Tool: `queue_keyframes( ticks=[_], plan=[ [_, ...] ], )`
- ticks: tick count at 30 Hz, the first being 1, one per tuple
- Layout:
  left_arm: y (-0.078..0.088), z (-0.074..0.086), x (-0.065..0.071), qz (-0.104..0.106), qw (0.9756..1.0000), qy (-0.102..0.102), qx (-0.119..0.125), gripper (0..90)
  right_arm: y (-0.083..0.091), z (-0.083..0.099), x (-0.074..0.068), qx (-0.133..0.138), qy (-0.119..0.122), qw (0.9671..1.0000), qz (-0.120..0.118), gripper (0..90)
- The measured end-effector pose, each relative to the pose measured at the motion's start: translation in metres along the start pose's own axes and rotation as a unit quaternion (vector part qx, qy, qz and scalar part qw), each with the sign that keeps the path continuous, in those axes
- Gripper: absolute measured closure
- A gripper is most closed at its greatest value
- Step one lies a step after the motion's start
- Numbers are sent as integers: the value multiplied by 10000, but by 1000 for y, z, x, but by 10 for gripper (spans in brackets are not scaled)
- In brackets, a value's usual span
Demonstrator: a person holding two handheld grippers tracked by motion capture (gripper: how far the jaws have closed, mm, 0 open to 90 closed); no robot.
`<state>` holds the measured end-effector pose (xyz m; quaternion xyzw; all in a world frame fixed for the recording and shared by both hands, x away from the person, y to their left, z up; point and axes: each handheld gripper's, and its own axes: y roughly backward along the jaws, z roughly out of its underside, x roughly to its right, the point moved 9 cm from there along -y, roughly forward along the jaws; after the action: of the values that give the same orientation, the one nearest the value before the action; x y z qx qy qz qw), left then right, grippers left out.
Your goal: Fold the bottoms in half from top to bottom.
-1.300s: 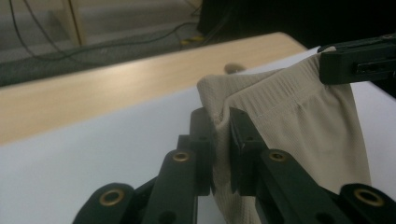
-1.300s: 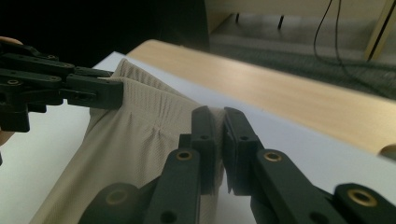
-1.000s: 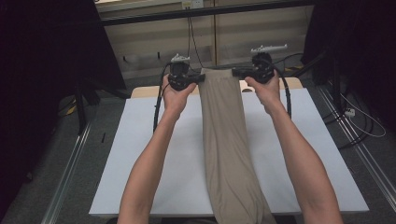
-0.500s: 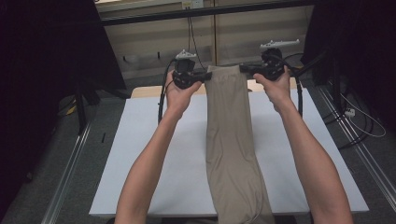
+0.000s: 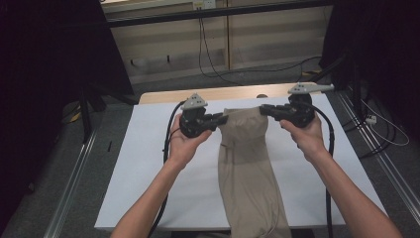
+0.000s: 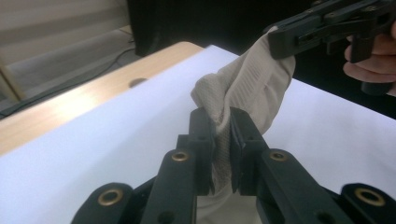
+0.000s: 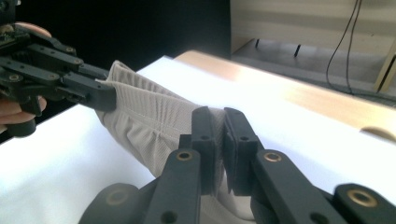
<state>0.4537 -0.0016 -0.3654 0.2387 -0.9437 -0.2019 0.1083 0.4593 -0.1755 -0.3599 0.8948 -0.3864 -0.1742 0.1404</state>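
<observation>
1. Presently, the left gripper (image 5: 222,119) is clamped on the left corner of the beige garment's (image 5: 247,168) waistband, cloth pinched between its jaws.
2. The right gripper (image 5: 265,109) is clamped likewise on the right corner.
3. The waistband end appears lifted just off the white table cover (image 5: 148,163), near the far edge; the high view leaves the gap uncertain.
4. The rest of the garment lies along the middle of the cover and hangs over the near edge.
5. A strip of wooden tabletop (image 5: 163,95) shows beyond the cover.
</observation>
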Motion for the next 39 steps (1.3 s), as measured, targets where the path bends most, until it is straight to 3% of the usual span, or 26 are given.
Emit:
queue_keyframes(
  ticks=[7,12,16,20,23,25,27,28,29,32,34,35,37,39],
  plan=[
    [19,28,43,289,9992,-246,-158,811,32,39,-37,-116,134,9997,-160,843],
    [32,60,71,511,9974,-294,-421,810,46,72,-61,-321,83,9985,-442,841],
    [31,92,90,679,9953,-200,-666,807,49,102,-72,-645,100,9960,-610,840],
    [27,119,103,808,9911,-382,-988,803,51,129,-78,-942,124,9933,-654,838],
    [28,139,115,1017,9859,-253,-1302,799,55,150,-88,-1201,245,9900,-704,834],
    [26,150,122,917,9842,-511,-1426,797,59,160,-94,-1282,375,9884,-730,832],
    [23,159,130,1082,9817,-505,-1486,789,62,171,-97,-1407,365,9869,-695,831],
    [22,164,132,1129,9793,-569,-1583,784,63,177,-98,-1533,432,9849,-684,829],
    [21,168,135,1113,9796,-570,-1574,776,64,181,-99,-1614,476,9834,-675,825],
    [25,172,140,1175,9746,-817,-1722,732,68,189,-104,-1689,478,9820,-697,765],
    [29,169,142,1320,9741,-687,-1702,661,71,187,-108,-1652,490,9814,-843,682],
    [30,166,143,1334,9766,-595,-1579,638,71,184,-109,-1594,435,9823,-888,626],
    [33,160,142,1354,9774,-628,-1499,599,71,179,-110,-1514,401,9835,-905,584],
    [34,151,138,1382,9809,-430,-1299,504,70,172,-107,-1340,324,9867,-863,550]
  ],
)
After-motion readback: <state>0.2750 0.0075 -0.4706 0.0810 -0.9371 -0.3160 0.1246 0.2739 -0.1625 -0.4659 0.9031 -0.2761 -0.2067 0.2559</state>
